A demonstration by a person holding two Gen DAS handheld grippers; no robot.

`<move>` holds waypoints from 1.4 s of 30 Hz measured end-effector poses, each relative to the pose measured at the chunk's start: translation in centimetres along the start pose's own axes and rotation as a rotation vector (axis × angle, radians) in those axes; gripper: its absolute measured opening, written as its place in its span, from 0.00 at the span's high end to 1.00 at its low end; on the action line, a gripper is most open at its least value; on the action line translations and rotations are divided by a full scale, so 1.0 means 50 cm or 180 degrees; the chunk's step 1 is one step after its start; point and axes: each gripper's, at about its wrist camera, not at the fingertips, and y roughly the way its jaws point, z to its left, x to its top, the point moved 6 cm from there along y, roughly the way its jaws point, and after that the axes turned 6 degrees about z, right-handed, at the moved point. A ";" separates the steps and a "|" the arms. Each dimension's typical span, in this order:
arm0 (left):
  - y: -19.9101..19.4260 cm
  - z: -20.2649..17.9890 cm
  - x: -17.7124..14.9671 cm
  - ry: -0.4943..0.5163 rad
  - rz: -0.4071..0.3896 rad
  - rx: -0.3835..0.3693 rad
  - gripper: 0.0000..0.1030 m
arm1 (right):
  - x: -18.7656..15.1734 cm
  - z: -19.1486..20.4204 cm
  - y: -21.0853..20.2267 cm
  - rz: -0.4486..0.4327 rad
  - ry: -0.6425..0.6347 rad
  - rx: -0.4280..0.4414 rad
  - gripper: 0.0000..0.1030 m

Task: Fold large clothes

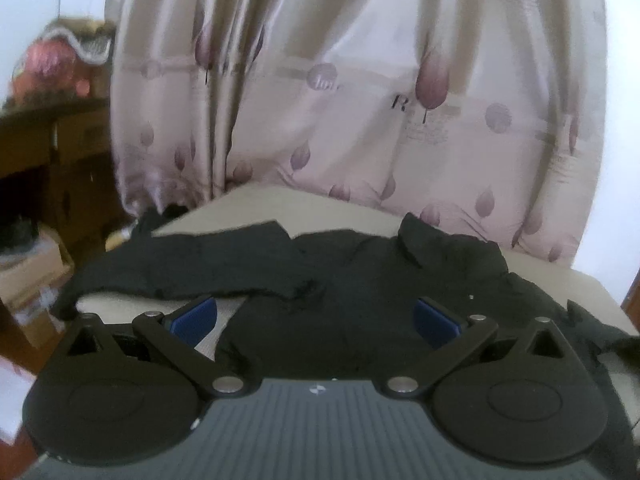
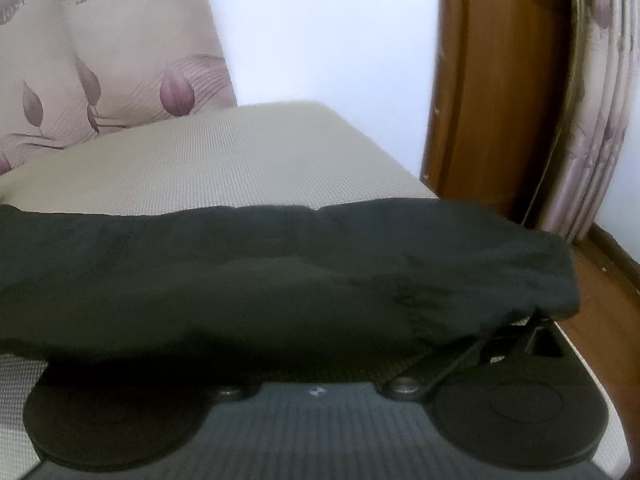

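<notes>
**Mara:** Well, the biggest thing in both views is the beige textured table, with a pink leaf-print curtain hanging right behind it.

**Joss:** And the black garment lies spread and rumpled across that table, one long strip of it reaching toward the left edge. In the right wrist view the same dark cloth crosses the whole frame, with its right end hanging past the table corner.

**Mara:** To the right of the table stands a brown wooden door frame. On the left side there is a dark wooden shelf unit with some pink things on top, too blurred to name.

**Joss:** The left gripper is spread wide; its blue pads sit well apart, low over the garment, nothing between them.

**Mara:** The right gripper is draped over by the cloth. Only a black linkage shows at the right, so whether its fingers are spread or pinching fabric cannot be told.
</notes>
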 end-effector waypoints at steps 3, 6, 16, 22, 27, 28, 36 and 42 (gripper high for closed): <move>0.006 0.000 0.007 -0.0084 -0.0005 -0.0080 0.00 | 0.001 0.001 0.004 -0.0025 -0.0003 -0.0027 0.00; -0.008 0.006 0.008 0.0015 -0.0152 -0.0048 0.00 | 0.004 0.000 0.002 -0.0038 0.0012 -0.0008 0.00; 0.061 0.022 0.027 -0.0009 -0.0187 -0.0167 0.00 | 0.010 0.000 0.007 -0.0034 0.0014 -0.0002 0.00; 0.116 0.072 0.023 -0.0102 -0.0096 0.0129 0.00 | 0.011 -0.001 0.007 -0.0034 0.0015 0.0000 0.00; 0.189 0.090 0.036 -0.0053 0.0087 0.0263 0.00 | 0.012 -0.001 0.008 -0.0033 0.0016 0.0002 0.00; 0.202 0.091 0.040 -0.0062 0.0098 0.0273 0.00 | 0.012 -0.002 0.007 -0.0034 0.0016 0.0003 0.00; 0.277 0.094 0.076 -0.0087 0.0169 0.0304 0.00 | 0.013 -0.003 0.007 -0.0034 0.0016 0.0004 0.00; 0.297 0.073 0.075 -0.0072 0.0226 0.0135 0.00 | 0.015 -0.003 0.008 -0.0033 0.0017 0.0005 0.00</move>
